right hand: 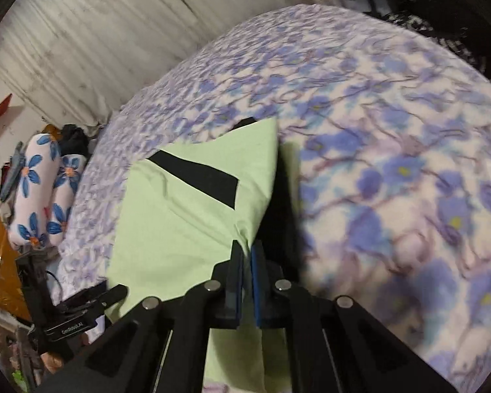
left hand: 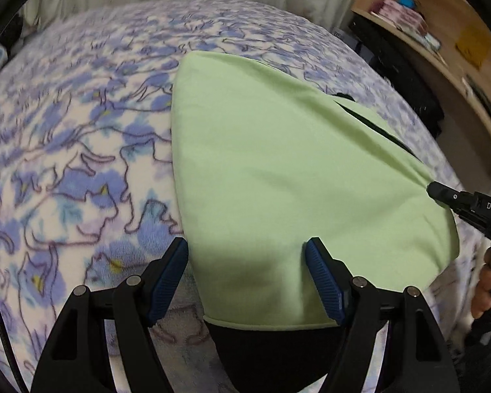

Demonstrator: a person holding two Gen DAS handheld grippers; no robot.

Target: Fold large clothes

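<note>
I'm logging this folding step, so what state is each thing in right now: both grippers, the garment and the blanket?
left gripper: open, jaws straddling the garment's near edge, not pinching.
right gripper: shut on the light green garment's edge.
light green garment: partly folded on the bed, right side lifted by the grip, black trim showing.
floral blanket: spread flat under the garment.

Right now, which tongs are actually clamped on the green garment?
The right tongs: their pads are pinched shut on a bunched edge of the green garment. The left tongs stand wide open, merely straddling its near corner.
</note>
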